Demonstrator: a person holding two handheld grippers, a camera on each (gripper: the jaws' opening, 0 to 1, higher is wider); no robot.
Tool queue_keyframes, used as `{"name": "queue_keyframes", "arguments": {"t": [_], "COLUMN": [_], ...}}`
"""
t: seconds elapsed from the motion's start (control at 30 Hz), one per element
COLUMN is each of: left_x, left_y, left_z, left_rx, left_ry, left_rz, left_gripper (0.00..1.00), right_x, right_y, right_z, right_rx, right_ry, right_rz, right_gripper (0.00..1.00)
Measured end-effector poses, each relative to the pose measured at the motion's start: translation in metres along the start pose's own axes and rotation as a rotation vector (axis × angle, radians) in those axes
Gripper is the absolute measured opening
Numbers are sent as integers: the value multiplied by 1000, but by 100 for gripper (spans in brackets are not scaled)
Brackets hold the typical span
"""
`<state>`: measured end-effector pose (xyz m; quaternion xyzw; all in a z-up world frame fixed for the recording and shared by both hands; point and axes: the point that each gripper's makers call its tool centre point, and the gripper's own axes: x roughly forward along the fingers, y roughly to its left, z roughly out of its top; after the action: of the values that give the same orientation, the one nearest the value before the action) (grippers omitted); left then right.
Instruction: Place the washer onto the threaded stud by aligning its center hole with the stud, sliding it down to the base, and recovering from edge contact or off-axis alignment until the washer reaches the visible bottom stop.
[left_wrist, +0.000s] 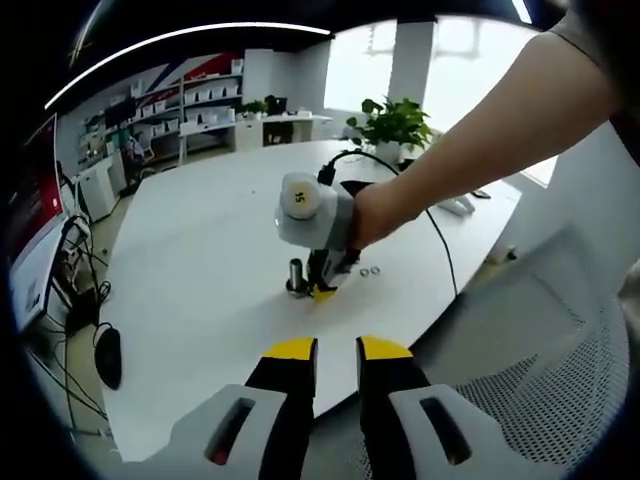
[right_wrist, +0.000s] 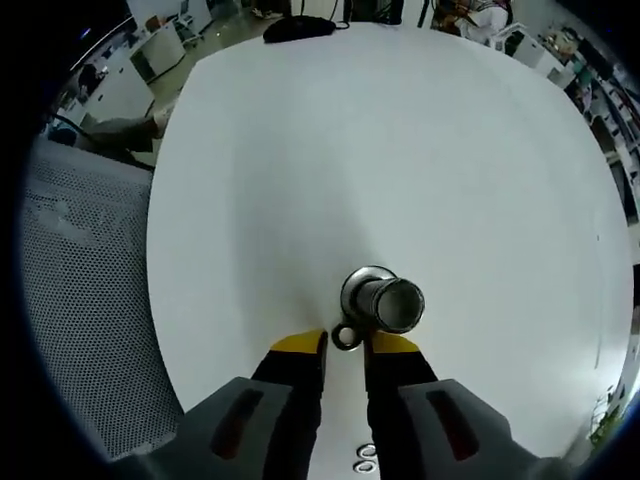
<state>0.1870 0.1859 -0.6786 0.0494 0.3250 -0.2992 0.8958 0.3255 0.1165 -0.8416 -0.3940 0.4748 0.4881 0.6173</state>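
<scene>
In the left gripper view, a black mouse (left_wrist: 107, 356) lies at the left edge of the white table (left_wrist: 200, 260). Further right stands the stud (left_wrist: 296, 274), and the right gripper (left_wrist: 322, 288) reaches down just beside it. Two spare washers (left_wrist: 370, 270) lie near. The left gripper (left_wrist: 335, 350) hangs over the table edge, jaws a little apart, holding nothing.

In the right gripper view, the washer (right_wrist: 345, 337) sits between the yellow tips, touching the foot of the stud (right_wrist: 385, 303). Whether the jaws clamp it, I cannot tell.

stud (left_wrist: 296, 274) half behind right gripper (left_wrist: 325, 290), spare washers (right_wrist: 366, 458) cut by jaws, shelf items (left_wrist: 205, 97) too small to identify
</scene>
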Motion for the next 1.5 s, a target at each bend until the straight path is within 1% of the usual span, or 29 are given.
{"name": "queue_keyframes", "arguments": {"t": [0.17, 0.33, 0.43, 0.5, 0.6, 0.73, 0.87, 0.97, 1.1, 1.27, 1.5], "left_x": [0, 0, 0, 0, 0, 0, 0, 0, 0, 1, 1], "left_y": [-1, -1, 0, 0, 0, -1, -2, -2, -3, -5, -6], "left_z": [0, 0, 0, 0, 0, 0, 1, 1, 2, 1, 2], "left_rx": [2, 4, 3, 4, 6, 7, 6, 5, 11, 13, 7], "left_ry": [4, 4, 2, 2, 1, 0, -5, -8, -10, -6, -11], "left_rz": [-2, -2, -1, -2, -3, -8, -9, -12, -18, -27, -35], "left_gripper": [13, 13, 13, 13, 13, 13, 13, 13, 13, 13, 14], "right_x": [0, 0, -1, 0, -2, -4, -5, -7, -9, -18, -37], "right_y": [0, 1, 3, 4, 7, 9, 10, 12, 15, 16, 6], "right_z": [0, 0, -1, -3, -6, -16, -22, -26, -32, -41, -52], "right_rx": [-17, -3, 0, -5, 16, 38, 65, 111, 135, 182, 228], "right_ry": [-1, 16, 37, 49, 59, 67, 59, 47, 44, 29, -12], "right_rz": [-8, -24, -40, -47, -45, -40, -52, -60, -68, -70, -95], "right_gripper": [15, 14, 14, 14, 14, 14, 14, 13, 13, 13, 13]}}
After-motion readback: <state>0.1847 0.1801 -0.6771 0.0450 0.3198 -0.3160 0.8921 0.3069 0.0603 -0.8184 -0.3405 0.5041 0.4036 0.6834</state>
